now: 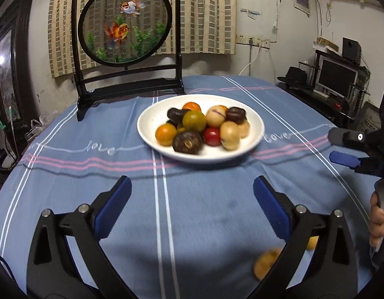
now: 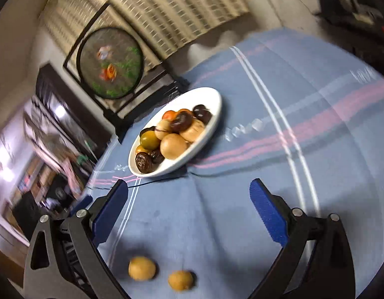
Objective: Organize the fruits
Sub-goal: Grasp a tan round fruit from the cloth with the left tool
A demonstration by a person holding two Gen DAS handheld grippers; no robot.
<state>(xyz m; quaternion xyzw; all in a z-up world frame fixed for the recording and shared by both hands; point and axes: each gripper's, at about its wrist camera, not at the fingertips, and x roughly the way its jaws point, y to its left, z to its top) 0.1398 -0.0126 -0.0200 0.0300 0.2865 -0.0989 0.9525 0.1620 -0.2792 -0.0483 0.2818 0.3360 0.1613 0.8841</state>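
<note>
Fruit sort: both hand-held grippers spread wide, empty.
One white plate of mixed fruits; two yellow fruits loose on bench; left hand-held gripper, right hand-held gripper.

Bare cloth ahead of both tongs; plate mid-table, fish screen behind, two loose fruits near edge.

A plate sits near the middle of the table on the tablecloth, with a heap of fruits in it. Behind the plate and to its left, at the table's far edge, a framed round goldfish screen stands upright before a curtain. Two loose fruits lie side by side on the cloth, apart from each other and well in front of the plate.
</note>
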